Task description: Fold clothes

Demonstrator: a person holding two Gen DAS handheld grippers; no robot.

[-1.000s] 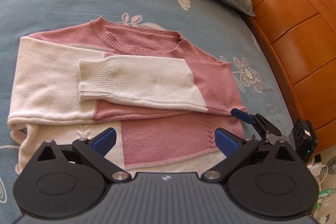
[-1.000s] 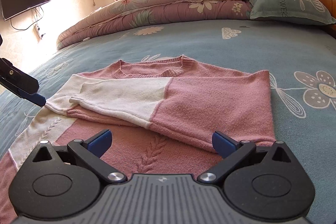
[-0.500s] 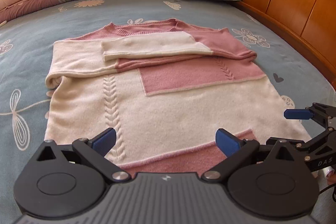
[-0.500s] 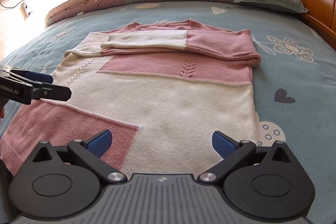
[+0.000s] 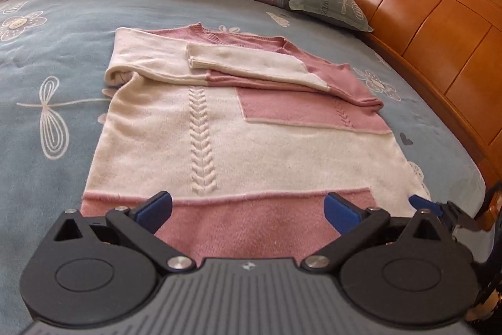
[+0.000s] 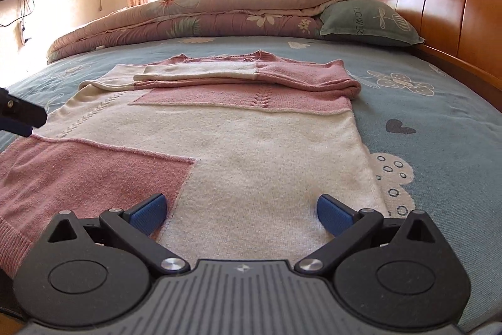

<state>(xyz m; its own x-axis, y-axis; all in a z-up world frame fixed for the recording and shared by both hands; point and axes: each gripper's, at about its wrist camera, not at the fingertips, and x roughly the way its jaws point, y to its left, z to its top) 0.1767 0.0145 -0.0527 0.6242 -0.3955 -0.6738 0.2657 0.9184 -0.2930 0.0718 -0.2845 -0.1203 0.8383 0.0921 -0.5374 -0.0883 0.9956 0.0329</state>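
Pink-and-cream sweater point(image 5: 251, 127) lies flat on the bed point(image 5: 47, 58), sleeves folded across its chest.
We hold our left gripper point(image 5: 248, 206) and right gripper point(image 6: 240, 209) spread and empty over the hem near the bed's near edge; uneven pinches could skew the fold.

The only readable text is on the grey-green pillow point(image 6: 370, 21) at the head of the bed, at about two o'clock in the right wrist view. Printed letters run down its face and read "FLOWERS", beside a line drawing of a dragonfly. In the left wrist view the same pillow point(image 5: 326, 3) shows the word only partly, as "FLOWER".
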